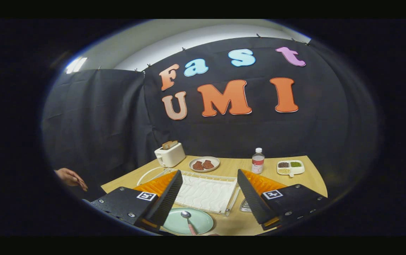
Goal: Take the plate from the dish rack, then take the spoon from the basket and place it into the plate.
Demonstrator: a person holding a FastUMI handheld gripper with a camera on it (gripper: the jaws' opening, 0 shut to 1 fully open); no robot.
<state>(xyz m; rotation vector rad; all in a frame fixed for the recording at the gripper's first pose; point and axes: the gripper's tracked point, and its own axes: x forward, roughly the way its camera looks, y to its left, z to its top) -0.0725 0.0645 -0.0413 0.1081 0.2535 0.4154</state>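
Note:
A pale green plate lies on the wooden table just below and between my fingers, in front of the dish rack. A spoon with a pink handle rests in the plate, bowl pointing toward the rack. The white wire dish rack with its white mat stands just ahead, between the fingers. My gripper hangs above the plate, open, with nothing between its fingers.
Beyond the rack stand a white toaster with bread, a plate of brown food, a small bottle and a white divided tray. A person's hand rests off the table's left side. A clear object sits right of the rack.

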